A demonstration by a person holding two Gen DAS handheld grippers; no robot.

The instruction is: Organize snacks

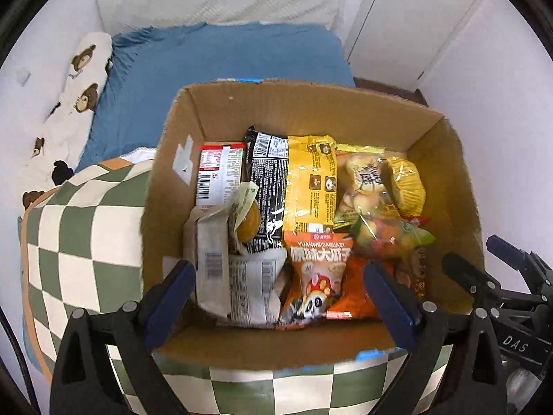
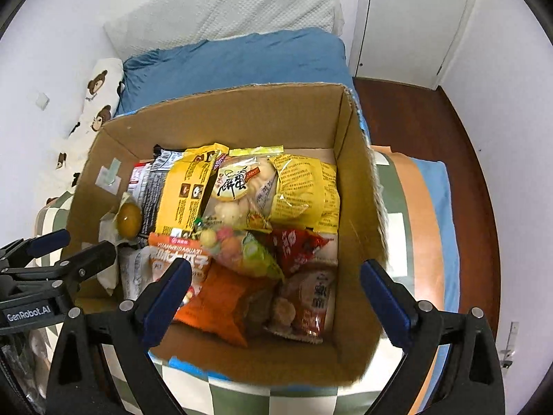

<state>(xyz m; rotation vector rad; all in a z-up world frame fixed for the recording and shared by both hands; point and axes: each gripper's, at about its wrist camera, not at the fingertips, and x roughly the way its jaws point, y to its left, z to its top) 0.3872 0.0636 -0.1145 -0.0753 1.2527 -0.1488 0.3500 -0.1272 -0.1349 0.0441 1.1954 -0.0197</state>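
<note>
An open cardboard box (image 1: pixel 304 110) sits on a checkered quilt and holds several snack packs: a yellow pack (image 1: pixel 312 183), a black pack (image 1: pixel 268 186), an orange sunflower-seed bag (image 1: pixel 319 269), white packs (image 1: pixel 221 256) and a clear bag of colourful candy (image 1: pixel 390 238). My left gripper (image 1: pixel 281 299) is open and empty above the box's near edge. My right gripper (image 2: pixel 276 297) is open and empty above the box (image 2: pixel 356 173), over an orange bag (image 2: pixel 224 304) and a red pack (image 2: pixel 297 249). Each gripper shows at the edge of the other's view.
The green-and-white checkered quilt (image 1: pixel 83 242) lies under the box on a bed with a blue sheet (image 1: pixel 224 58). A bear-print pillow (image 1: pixel 79 79) lies left against the wall. Dark wood floor (image 2: pixel 425 121) and a white door (image 2: pixel 408 17) are to the right.
</note>
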